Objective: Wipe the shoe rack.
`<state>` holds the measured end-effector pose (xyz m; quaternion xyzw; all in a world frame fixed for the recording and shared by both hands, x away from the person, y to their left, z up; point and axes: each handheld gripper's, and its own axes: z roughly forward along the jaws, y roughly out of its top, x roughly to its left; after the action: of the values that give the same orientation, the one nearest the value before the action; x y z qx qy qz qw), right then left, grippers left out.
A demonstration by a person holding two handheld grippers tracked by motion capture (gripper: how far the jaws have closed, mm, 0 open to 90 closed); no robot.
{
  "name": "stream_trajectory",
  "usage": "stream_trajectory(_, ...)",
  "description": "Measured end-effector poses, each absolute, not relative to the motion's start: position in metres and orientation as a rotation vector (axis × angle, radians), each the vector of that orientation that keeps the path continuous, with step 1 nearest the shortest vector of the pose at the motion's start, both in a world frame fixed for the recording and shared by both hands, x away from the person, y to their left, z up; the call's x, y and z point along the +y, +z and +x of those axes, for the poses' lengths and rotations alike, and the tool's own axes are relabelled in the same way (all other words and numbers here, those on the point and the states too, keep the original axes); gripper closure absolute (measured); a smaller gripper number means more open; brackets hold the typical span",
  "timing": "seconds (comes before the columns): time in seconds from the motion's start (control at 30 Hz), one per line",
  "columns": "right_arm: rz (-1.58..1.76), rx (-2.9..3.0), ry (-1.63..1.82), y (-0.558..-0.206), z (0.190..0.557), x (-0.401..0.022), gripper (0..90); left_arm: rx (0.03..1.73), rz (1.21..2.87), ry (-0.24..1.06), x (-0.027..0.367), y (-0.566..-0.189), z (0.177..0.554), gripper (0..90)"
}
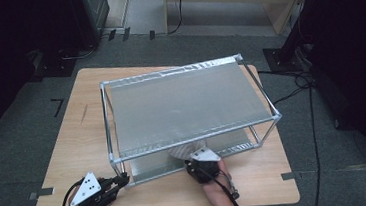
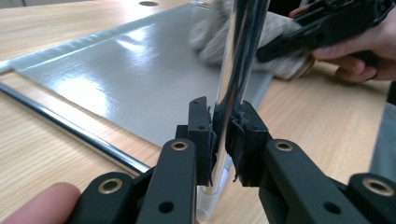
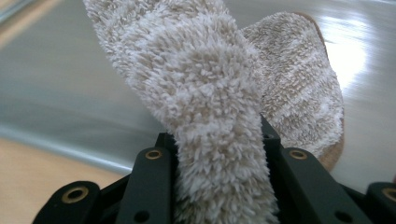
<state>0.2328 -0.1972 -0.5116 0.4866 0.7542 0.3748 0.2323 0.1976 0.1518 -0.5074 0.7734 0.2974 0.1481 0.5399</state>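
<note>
High view, at the table: I work on a two-tier metal rack (image 1: 186, 107) standing on the wooden table (image 1: 75, 157). My left gripper (image 2: 223, 140) is clamped on the rack's front-left upright post (image 2: 236, 70), just above its foot. My right gripper (image 3: 217, 154) pinches a fluffy beige cloth (image 3: 205, 84), which bunches up between the jaws and spreads forward, lying on the grey lower shelf (image 3: 60, 102) beneath the top shelf's front edge (image 1: 194, 136).

Cloth (image 1: 187, 150) mostly hidden under upper shelf (image 1: 186, 105); chrome post (image 2: 236, 70) cut off by top edge.
</note>
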Motion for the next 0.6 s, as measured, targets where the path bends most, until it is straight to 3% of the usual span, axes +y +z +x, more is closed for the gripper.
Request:
stream_trajectory(0.07,1.432,1.996,1.007,-0.512,0.241,-0.232,68.2,0.739,1.819,0.359,0.16,-0.508,0.202,79.4)
stream_trajectory(0.27,1.569,1.863,0.964,-0.512,0.247,-0.28,68.2,0.78,1.799,0.382,0.172,-0.509,0.207,79.2)
stream_trajectory(0.6,1.621,1.742,0.879,-0.514,0.248,-0.317,68.3,0.844,1.765,0.415,0.188,-0.509,0.216,79.0)
